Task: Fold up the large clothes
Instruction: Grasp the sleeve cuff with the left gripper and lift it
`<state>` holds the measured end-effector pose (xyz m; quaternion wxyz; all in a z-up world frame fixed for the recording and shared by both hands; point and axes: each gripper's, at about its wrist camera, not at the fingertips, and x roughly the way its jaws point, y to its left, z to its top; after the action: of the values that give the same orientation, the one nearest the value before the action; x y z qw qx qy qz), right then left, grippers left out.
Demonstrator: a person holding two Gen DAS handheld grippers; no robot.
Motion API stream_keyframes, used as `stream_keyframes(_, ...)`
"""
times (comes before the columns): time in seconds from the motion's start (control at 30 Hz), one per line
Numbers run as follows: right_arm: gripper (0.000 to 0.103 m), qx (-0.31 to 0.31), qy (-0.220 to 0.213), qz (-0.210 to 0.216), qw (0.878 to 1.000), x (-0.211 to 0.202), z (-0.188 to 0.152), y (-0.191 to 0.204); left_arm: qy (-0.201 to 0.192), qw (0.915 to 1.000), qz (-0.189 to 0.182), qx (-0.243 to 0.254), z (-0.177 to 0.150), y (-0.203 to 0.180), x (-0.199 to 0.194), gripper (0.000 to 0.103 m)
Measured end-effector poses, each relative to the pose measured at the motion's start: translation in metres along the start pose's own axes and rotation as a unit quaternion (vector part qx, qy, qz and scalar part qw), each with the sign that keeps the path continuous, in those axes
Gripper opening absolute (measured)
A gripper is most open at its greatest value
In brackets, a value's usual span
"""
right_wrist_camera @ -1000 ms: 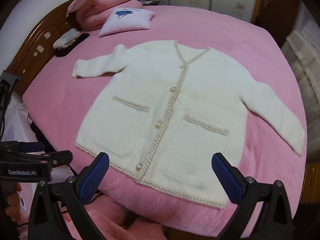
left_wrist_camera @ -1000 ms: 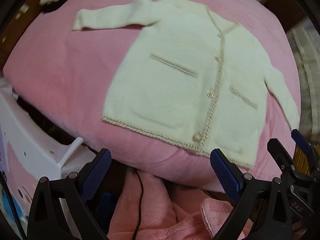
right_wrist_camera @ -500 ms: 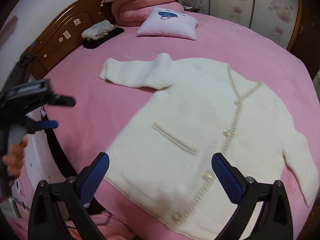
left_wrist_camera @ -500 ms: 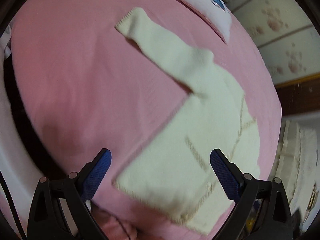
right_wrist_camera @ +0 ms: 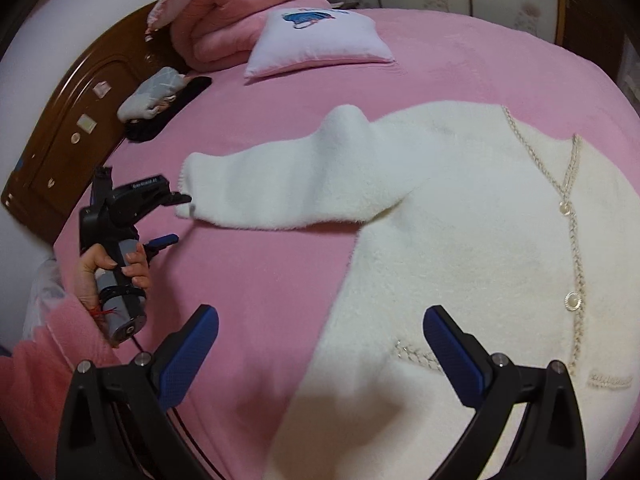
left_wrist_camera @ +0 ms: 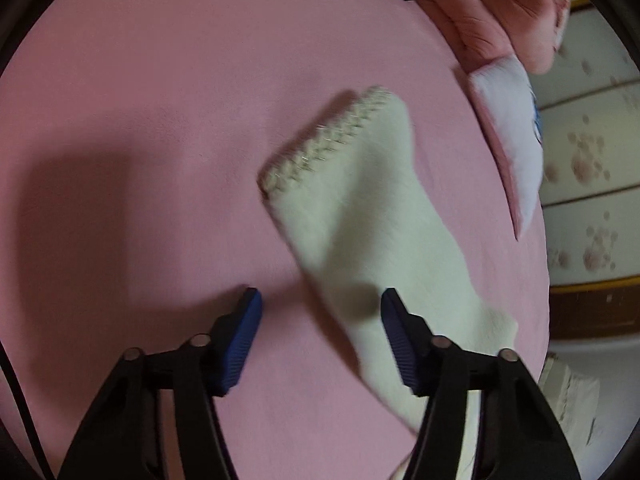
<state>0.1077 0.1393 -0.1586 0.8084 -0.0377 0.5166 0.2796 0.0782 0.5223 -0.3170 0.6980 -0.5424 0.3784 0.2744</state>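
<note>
A pink-covered bed (right_wrist_camera: 280, 280) carries a white fluffy cardigan (right_wrist_camera: 480, 240), laid flat and face up with its buttoned, braid-trimmed front showing and one sleeve (right_wrist_camera: 280, 188) stretched out toward the wooden headboard (right_wrist_camera: 60, 152). Beyond the cardigan, at the head of the bed, lie a folded pink quilt (right_wrist_camera: 228, 8) and a white cushion (right_wrist_camera: 320, 40). The left tongs (left_wrist_camera: 320, 312), whose jaws have just been closing, stand at a middling gap over the sleeve behind its braided cuff (left_wrist_camera: 328, 140); one pad is over the fabric, the other over bare bedcover, and neither grips yet. The right tongs (right_wrist_camera: 320, 340) hover wide and empty above the cardigan's side edge, below the sleeve. The step in hand appears to be the first fold: taking the sleeve to bring it across the body. The next move likely calls for the left tongs to pinch the sleeve near the cuff and carry it inward, while the right steadies or takes the hem.
</note>
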Motion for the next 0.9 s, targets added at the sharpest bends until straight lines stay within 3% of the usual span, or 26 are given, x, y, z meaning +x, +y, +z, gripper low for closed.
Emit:
stream_keyframes(0.1,0.102,0.020,0.012,-0.002,1.000,0.017,-0.006,-0.006,-0.023,0.9990,-0.040,0.000,0.010,0.006,0.017,0.057)
stream_keyframes(0.23,0.102,0.049,0.053,-0.015,0.997,0.039,-0.021,-0.022,-0.044,0.9966,-0.060,0.033,0.024,-0.001,0.033,0.057)
stream_keyframes(0.33,0.102,0.071,0.064,-0.017,0.995,0.045,-0.031,-0.034,-0.070,0.9928,-0.092,0.031,0.028,0.004,0.041,0.056)
stream_keyframes(0.37,0.102,0.075,0.066,-0.017,0.995,0.046,-0.034,-0.037,-0.078,0.9907,-0.109,0.022,0.027,0.008,0.042,0.052)
stream_keyframes(0.43,0.102,0.082,0.070,-0.016,0.994,0.048,-0.038,-0.042,-0.080,0.9883,-0.130,0.001,0.028,0.015,0.042,0.028)
stream_keyframes(0.47,0.102,0.085,0.071,-0.016,0.994,0.048,-0.040,-0.045,-0.080,0.9857,-0.148,-0.018,0.029,0.019,0.043,0.025)
stream_keyframes(0.53,0.102,0.086,0.073,-0.018,0.993,0.047,-0.042,-0.050,-0.092,0.9843,-0.148,-0.028,0.026,0.015,0.036,0.018)
stream_keyframes(0.67,0.102,0.084,0.063,-0.019,0.994,0.040,-0.043,-0.061,-0.141,0.9815,-0.127,0.024,0.012,-0.029,0.004,0.017)
stream_keyframes(0.77,0.102,0.090,0.056,-0.027,0.994,0.034,-0.044,-0.072,-0.172,0.9693,-0.163,0.064,-0.007,-0.071,-0.036,0.017)
stream_keyframes(0.9,0.102,0.118,0.027,-0.023,0.992,0.017,-0.045,-0.092,-0.206,0.9459,-0.189,0.164,-0.047,-0.144,-0.090,0.017)
